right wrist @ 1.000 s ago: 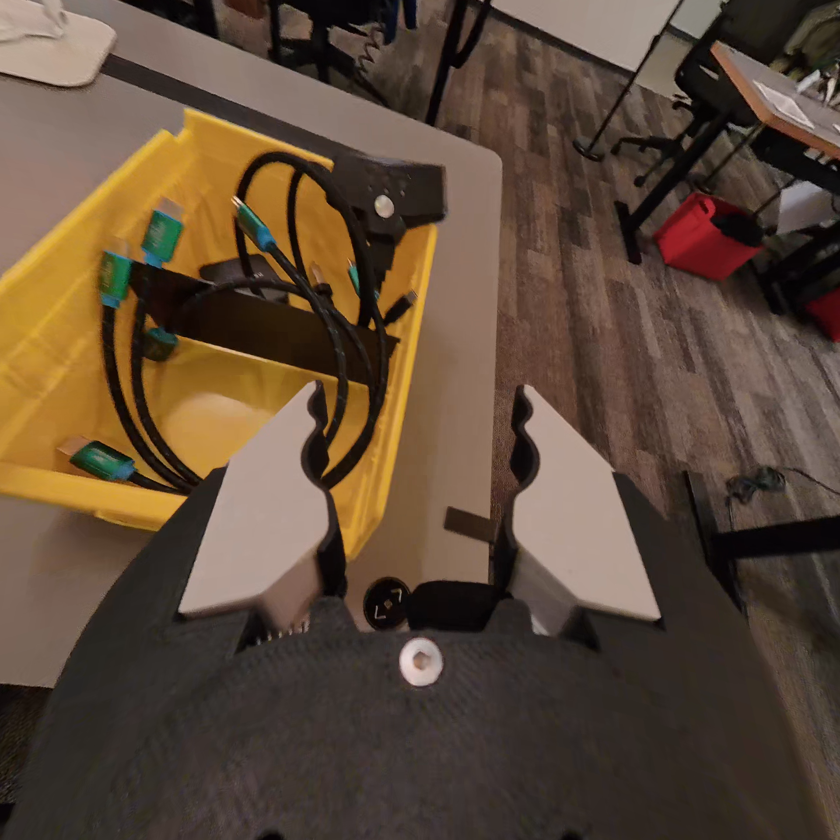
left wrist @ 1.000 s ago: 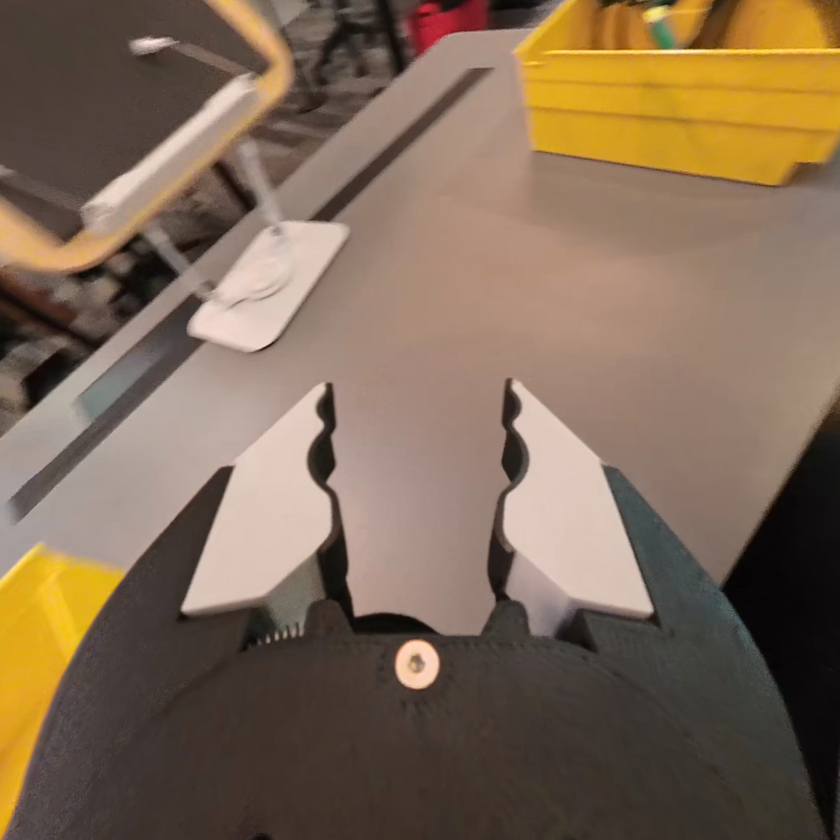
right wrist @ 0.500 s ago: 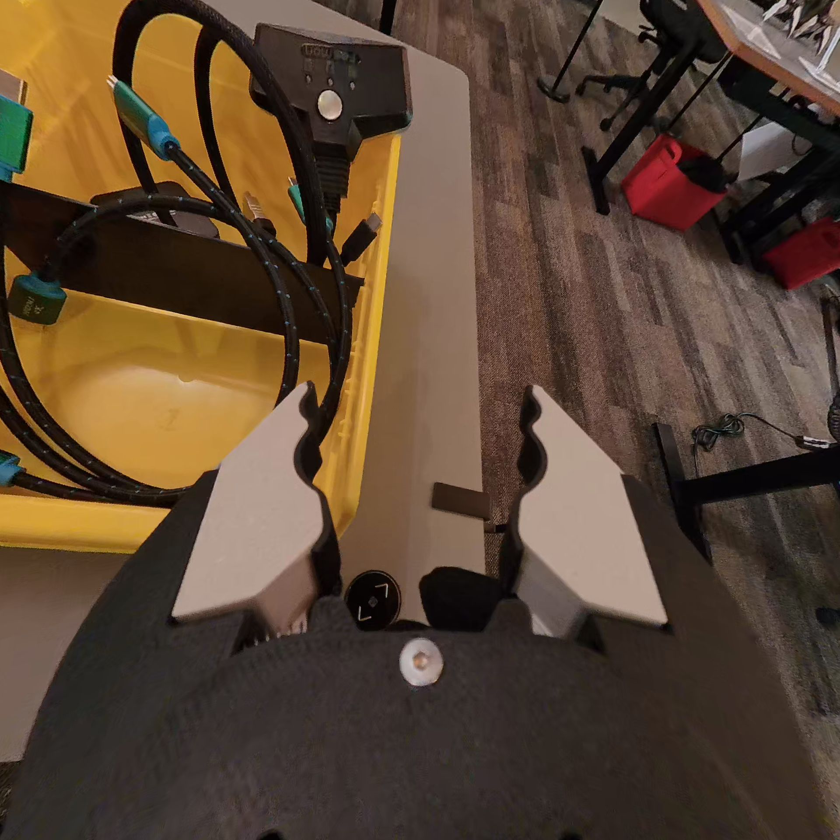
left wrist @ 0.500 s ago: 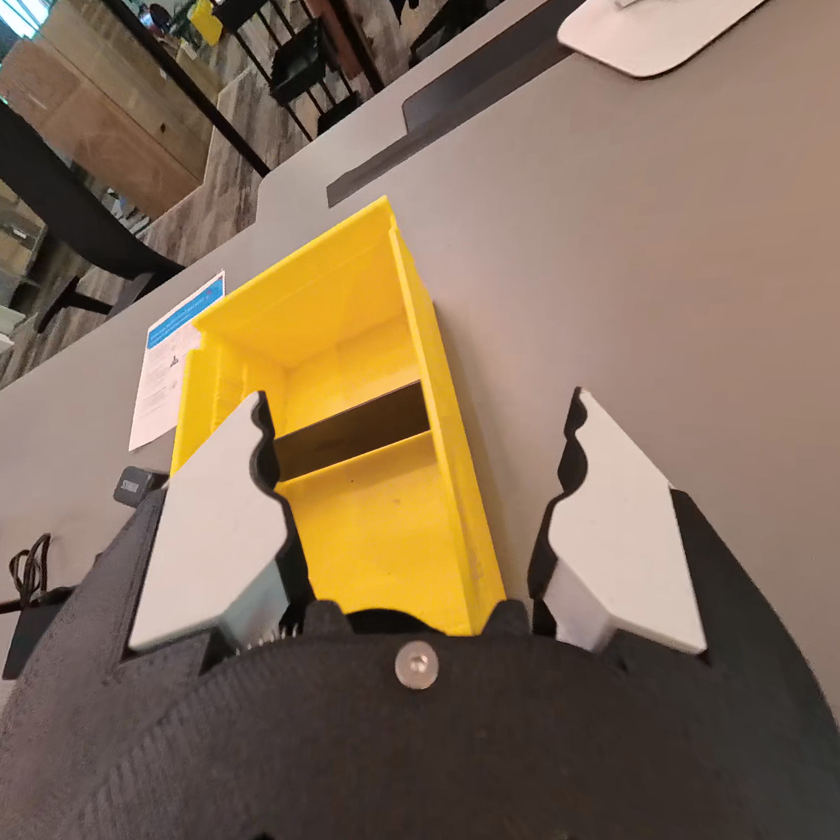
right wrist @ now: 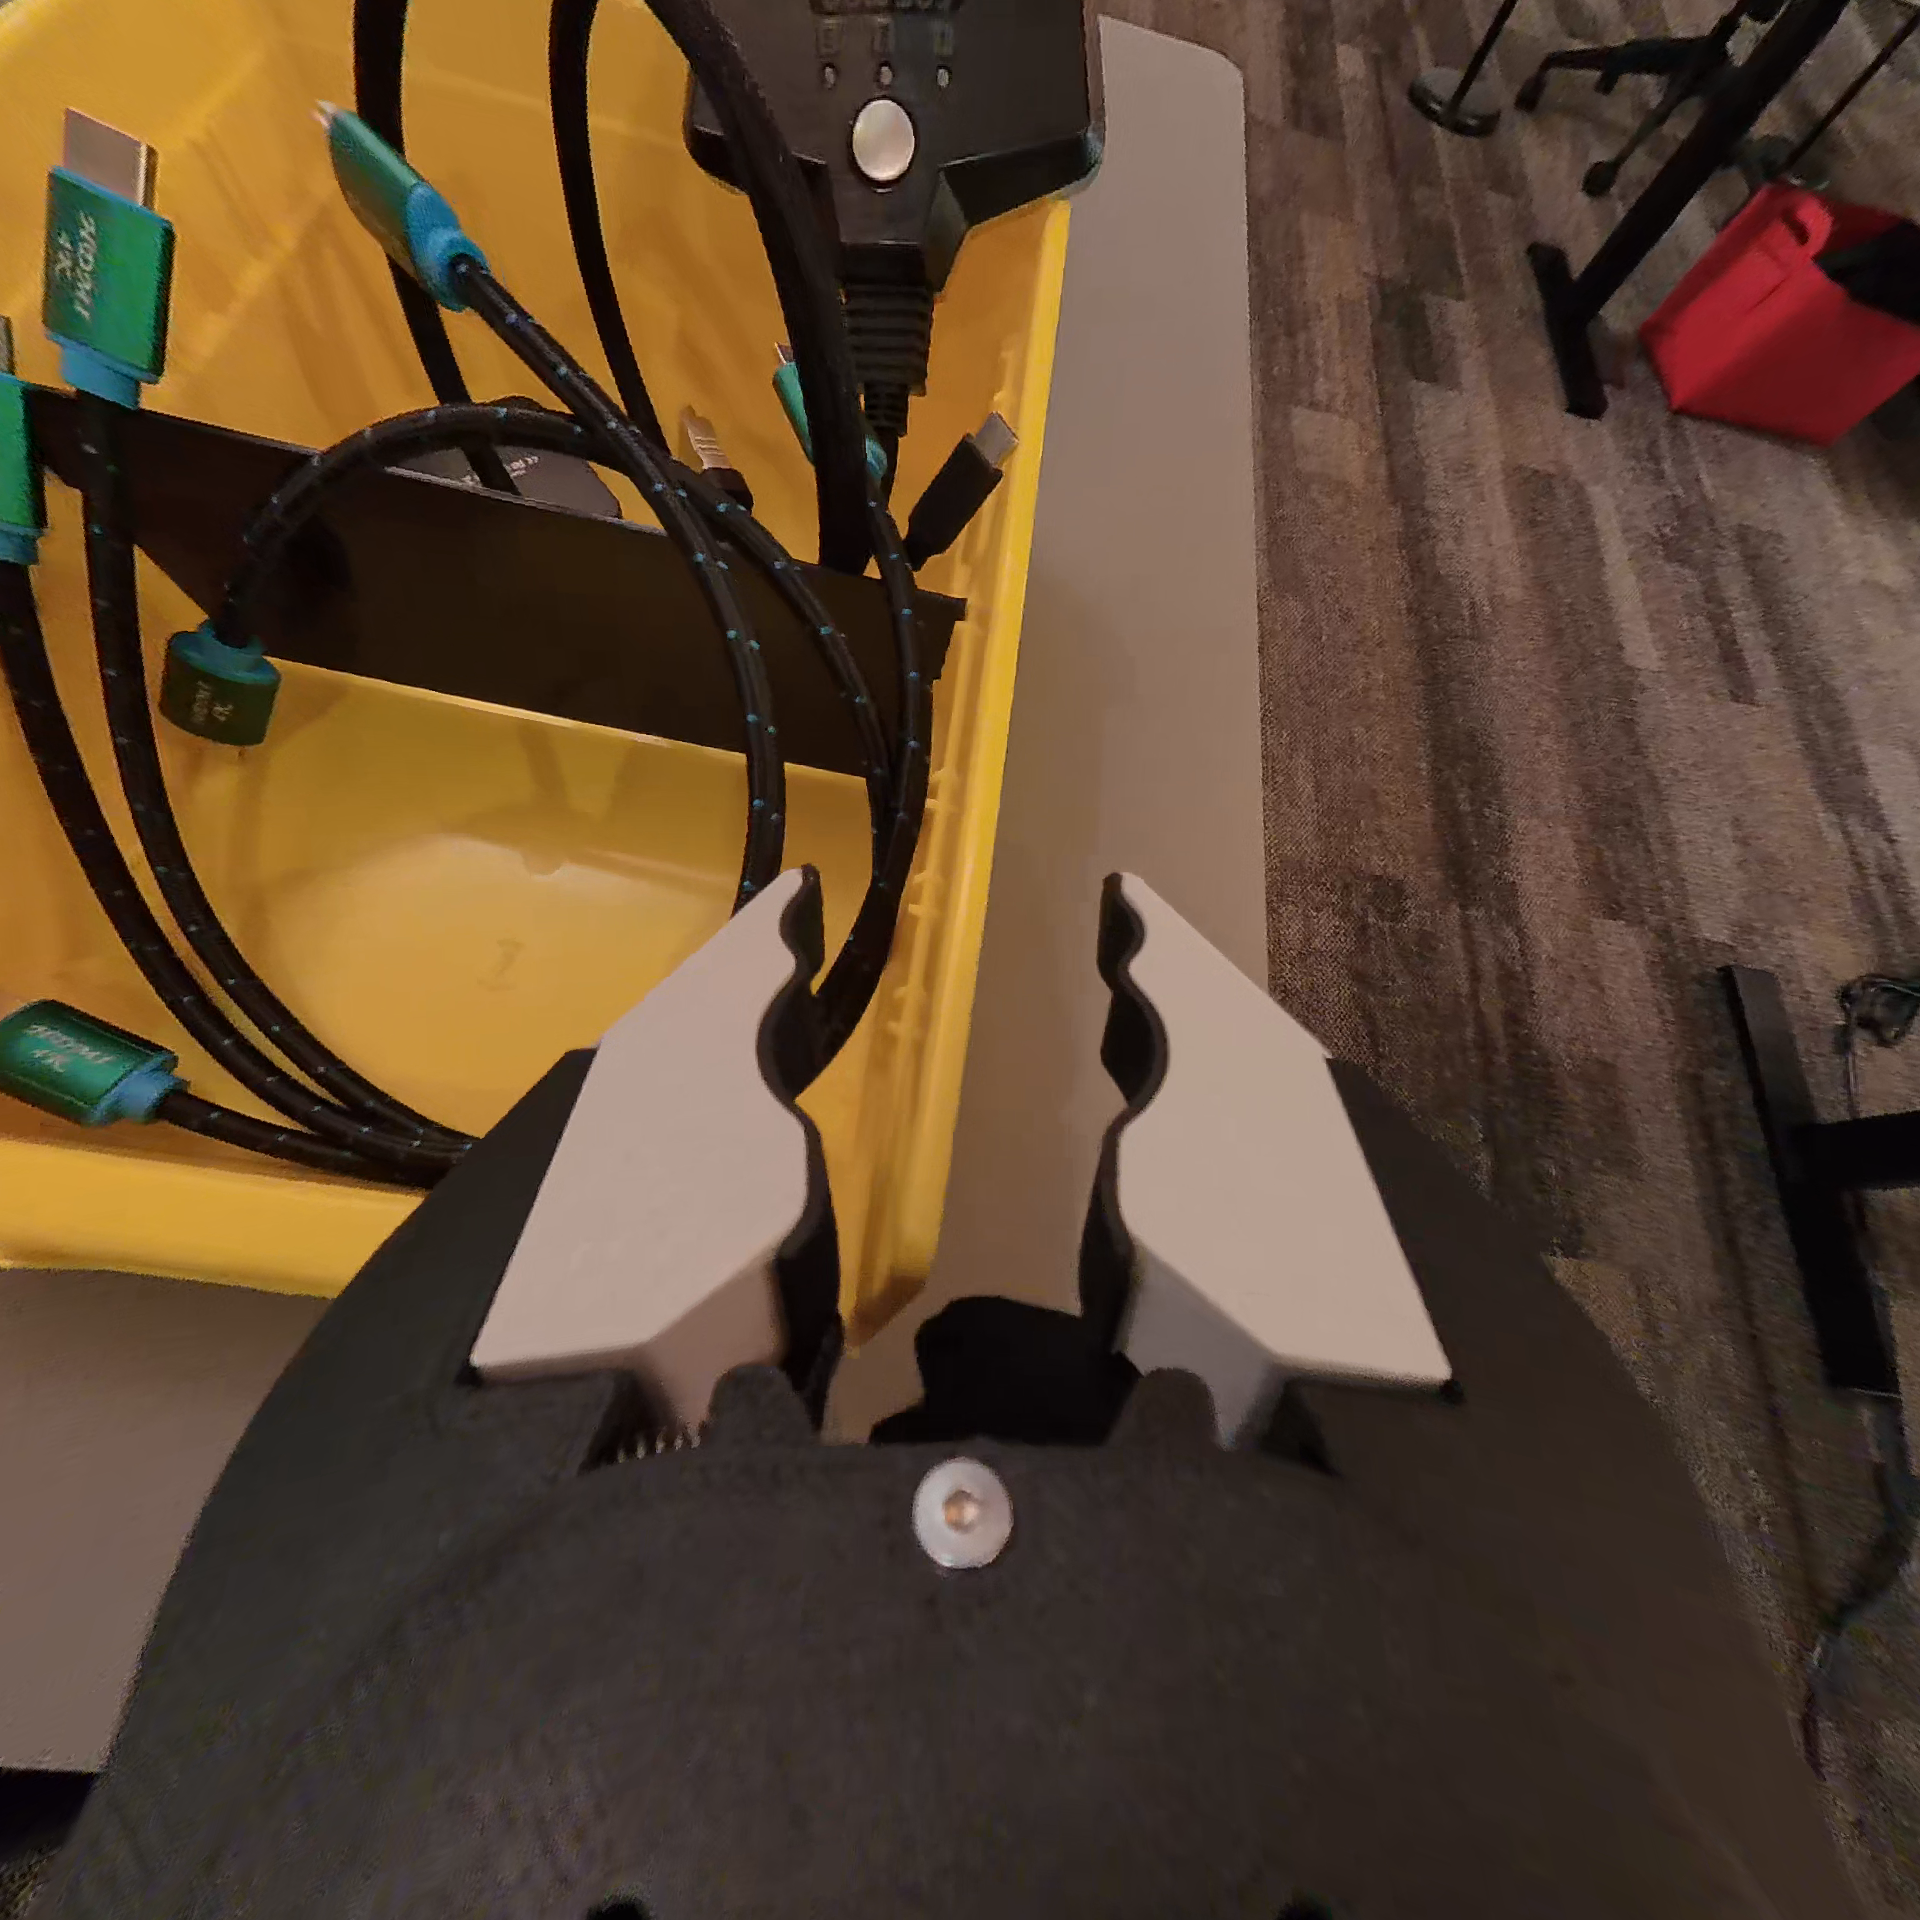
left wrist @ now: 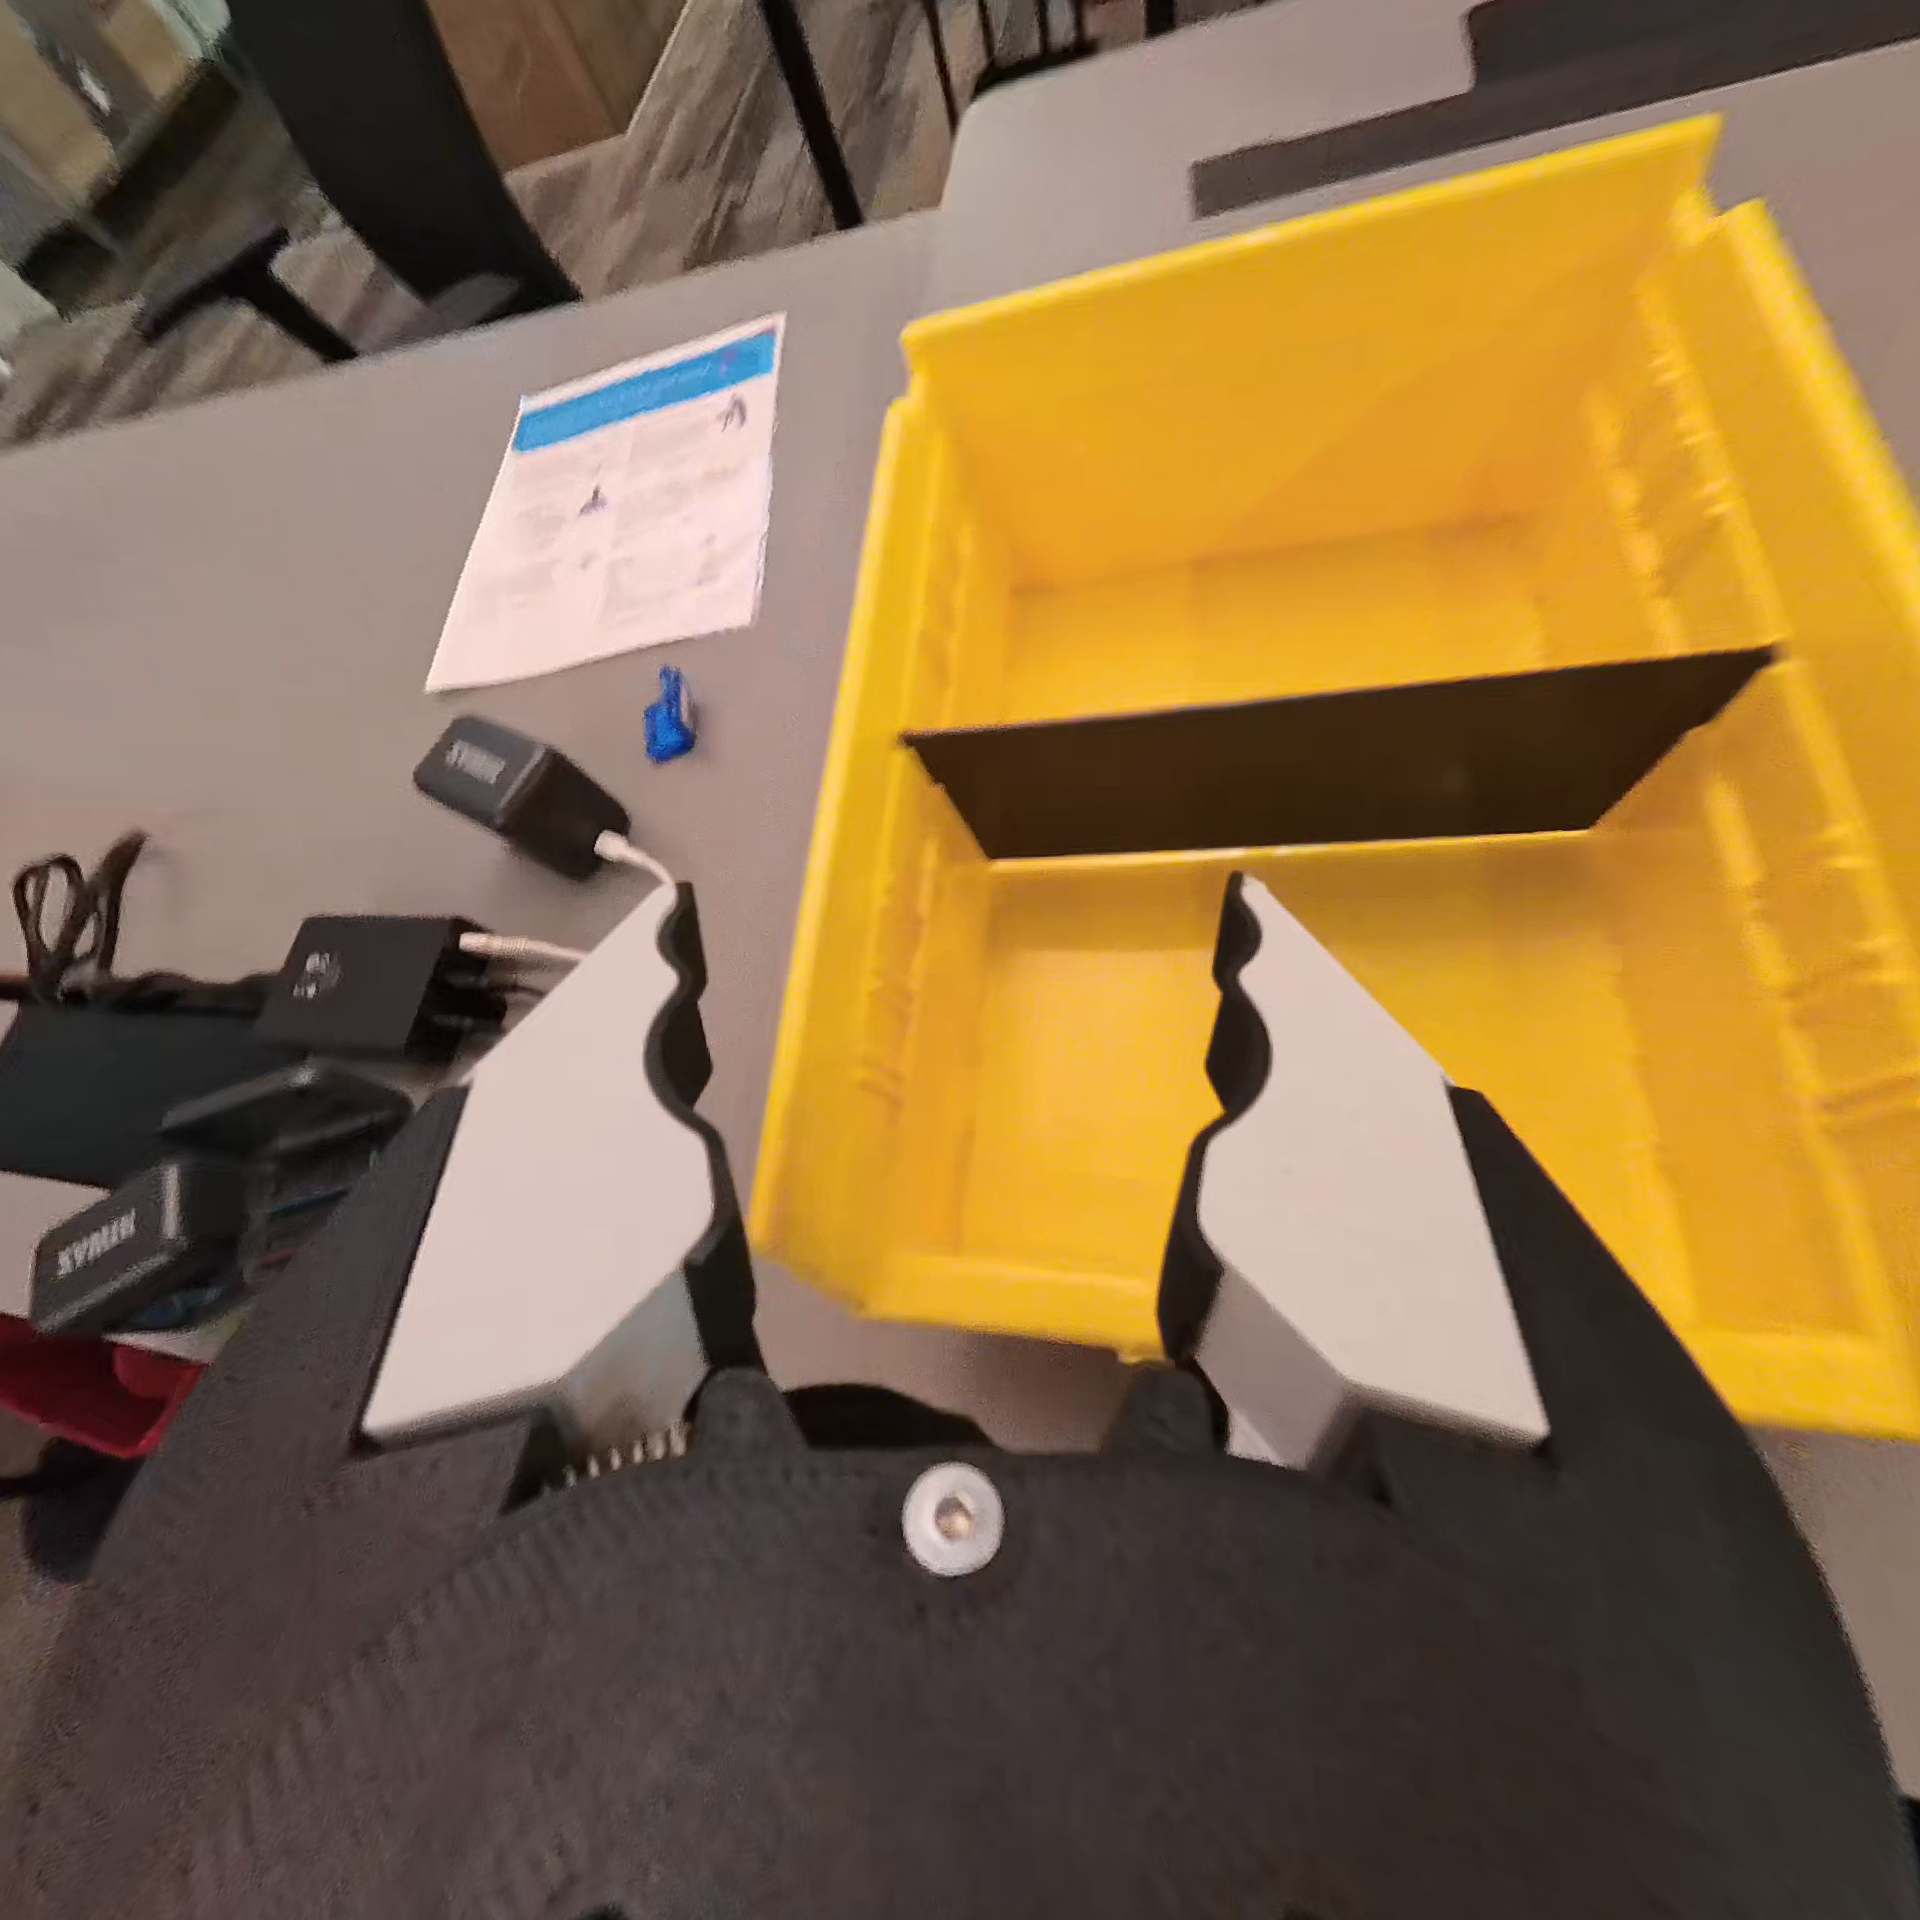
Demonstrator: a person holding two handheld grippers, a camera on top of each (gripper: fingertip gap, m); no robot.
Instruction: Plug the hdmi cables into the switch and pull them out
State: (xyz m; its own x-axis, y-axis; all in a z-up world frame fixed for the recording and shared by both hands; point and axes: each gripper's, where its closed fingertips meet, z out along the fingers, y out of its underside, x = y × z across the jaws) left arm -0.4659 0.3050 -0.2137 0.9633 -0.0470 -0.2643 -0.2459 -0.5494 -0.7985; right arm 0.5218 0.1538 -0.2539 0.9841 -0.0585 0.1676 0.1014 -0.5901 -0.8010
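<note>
Two yellow bins, and neither gripper is holding anything. Right wrist view has the full bin [right wrist: 966, 831] with the black switch [right wrist: 883, 114] perched on its far rim and braided hdmi cables [right wrist: 748, 665] looped over the black divider [right wrist: 540, 613]. Right gripper [right wrist: 961, 914] hovers over the near rim, jaws moderately open. My worry: those tangled loops could snag and drag the switch out. Only the left view shows the empty bin [left wrist: 1039, 436]; left gripper [left wrist: 951, 914] has its jaws wide.
</note>
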